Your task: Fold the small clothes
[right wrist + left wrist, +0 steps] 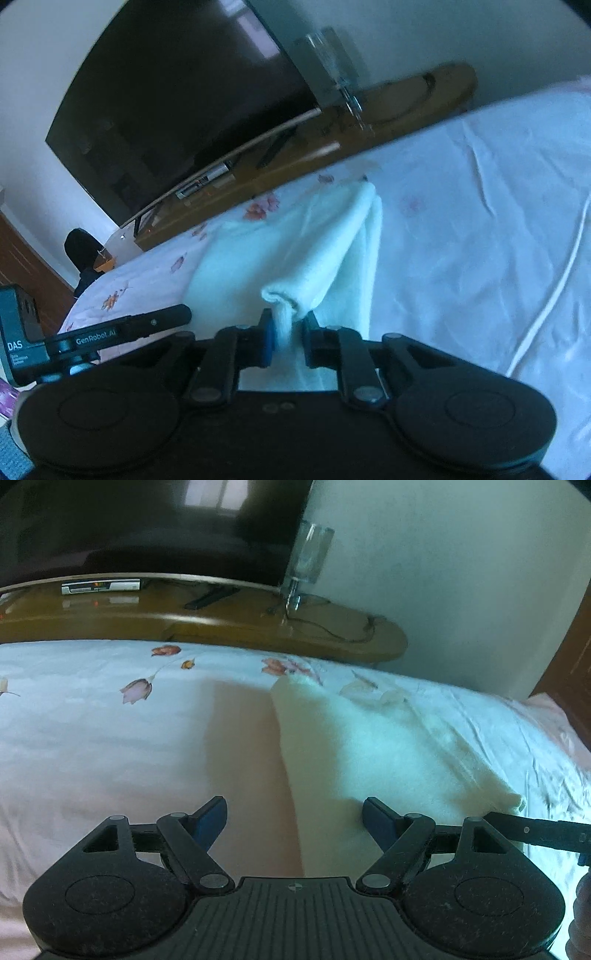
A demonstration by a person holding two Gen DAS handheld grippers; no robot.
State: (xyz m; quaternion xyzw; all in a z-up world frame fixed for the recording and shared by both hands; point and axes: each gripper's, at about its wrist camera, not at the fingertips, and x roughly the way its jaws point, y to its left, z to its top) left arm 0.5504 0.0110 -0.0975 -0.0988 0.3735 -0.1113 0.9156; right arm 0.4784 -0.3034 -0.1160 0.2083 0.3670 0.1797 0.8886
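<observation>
A small white fleecy cloth (369,746) lies on the flowered bedsheet (92,738). My left gripper (295,821) is open and empty, just above the cloth's near left edge. My right gripper (290,332) is shut on a bunched corner of the cloth (295,258) and lifts it, so the cloth hangs in a fold back toward the bed. A finger of the right gripper (532,832) shows at the right edge of the left wrist view. The left gripper's finger (147,323) shows at the left of the right wrist view.
A wooden TV stand (240,624) with a dark television (147,524), a set-top box (101,587) and a clear glass lamp (306,561) runs along the bed's far edge. A white cable (554,295) lies on the sheet to the right.
</observation>
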